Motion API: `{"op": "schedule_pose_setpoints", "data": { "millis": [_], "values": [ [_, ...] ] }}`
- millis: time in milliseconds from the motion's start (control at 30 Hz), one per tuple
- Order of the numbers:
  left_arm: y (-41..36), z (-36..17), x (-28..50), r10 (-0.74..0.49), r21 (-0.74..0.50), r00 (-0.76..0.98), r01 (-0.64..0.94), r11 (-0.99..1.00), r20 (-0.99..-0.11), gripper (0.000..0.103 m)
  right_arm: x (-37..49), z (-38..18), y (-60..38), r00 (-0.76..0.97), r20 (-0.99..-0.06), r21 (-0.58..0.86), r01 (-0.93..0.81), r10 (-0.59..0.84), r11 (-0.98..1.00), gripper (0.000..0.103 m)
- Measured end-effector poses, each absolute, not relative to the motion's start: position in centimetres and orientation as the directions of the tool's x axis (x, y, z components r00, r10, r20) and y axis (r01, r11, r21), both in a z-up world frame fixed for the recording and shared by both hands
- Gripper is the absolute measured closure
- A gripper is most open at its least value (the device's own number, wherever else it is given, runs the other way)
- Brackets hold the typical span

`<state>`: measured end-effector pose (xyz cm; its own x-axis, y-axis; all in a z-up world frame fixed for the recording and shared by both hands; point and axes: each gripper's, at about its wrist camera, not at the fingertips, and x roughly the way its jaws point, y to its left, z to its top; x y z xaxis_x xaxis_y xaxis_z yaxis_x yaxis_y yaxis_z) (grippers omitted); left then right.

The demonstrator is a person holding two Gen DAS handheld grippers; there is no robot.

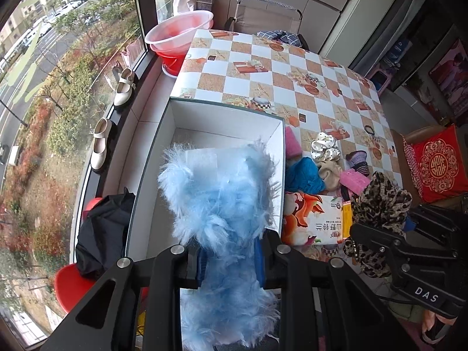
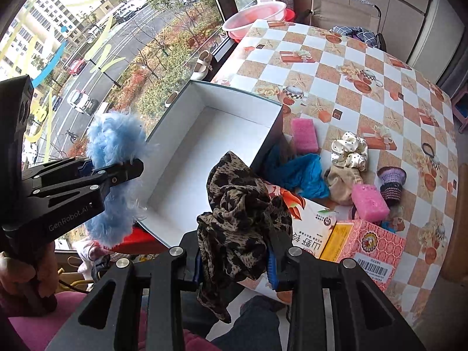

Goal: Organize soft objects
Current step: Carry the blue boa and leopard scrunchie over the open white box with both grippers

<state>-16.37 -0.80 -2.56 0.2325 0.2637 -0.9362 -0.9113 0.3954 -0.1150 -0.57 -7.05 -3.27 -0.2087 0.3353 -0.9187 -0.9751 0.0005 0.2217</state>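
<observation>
1. The left gripper [image 1: 231, 266] is clamped on a fluffy light-blue piece [image 1: 222, 199], its jaws pressed into the fur from both sides, held above the near end of the open white box [image 1: 231, 122].
2. From the right wrist view, the same left gripper [image 2: 117, 172] and blue piece [image 2: 114, 143] hang over the box's [image 2: 201, 134] near-left edge, not resting on its floor.
3. The right gripper [image 2: 234, 266] is closed on a leopard-print scrunchie [image 2: 239, 204], the fabric bunched between narrowed jaws, just off the box's near-right corner.
4. In the left wrist view, the right gripper [image 1: 406, 234] and its leopard-print scrunchie [image 1: 380, 201] sit to the right of the box, above a printed carton [image 1: 313, 219].
5. Right of the box, on the checkered tablecloth [image 2: 365, 67], lies a loose pile: a pink sponge [image 2: 304, 131] touching or just beside the box wall, a blue cloth [image 2: 301, 172], a white polka-dot scrunchie [image 2: 349, 149], a beige fabric piece [image 2: 340, 184], a second pink sponge [image 2: 370, 201] and a purple knitted item [image 2: 392, 182].
6. A pink patterned box [image 2: 374, 248] with a barcode label sits near the table's front edge, right of the printed carton [image 2: 310, 228].
7. Beyond the box's far end, a pink plastic basin [image 1: 180, 33] stands by the window; two cream shoes [image 1: 124, 86] rest on the sill left of the box.
</observation>
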Motion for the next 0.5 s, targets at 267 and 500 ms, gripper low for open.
{"op": "schedule_pose_setpoints", "data": {
  "millis": [267,500],
  "values": [
    [1.5,-4.4,-17.5,0.22,-0.154,0.242,-0.923,0.352,-0.945,0.075,-0.6,-3.9,-5.0,-0.199,-0.932,0.217,-0.976,0.304,0.028,0.069],
    [2.9,-6.2,-17.9,0.18,-0.164,0.232,-0.93,0.329,-0.956,0.075,-1.1,-5.0,-3.5,-0.201,-0.946,0.217,-0.976,0.254,0.035,0.069]
  ]
}}
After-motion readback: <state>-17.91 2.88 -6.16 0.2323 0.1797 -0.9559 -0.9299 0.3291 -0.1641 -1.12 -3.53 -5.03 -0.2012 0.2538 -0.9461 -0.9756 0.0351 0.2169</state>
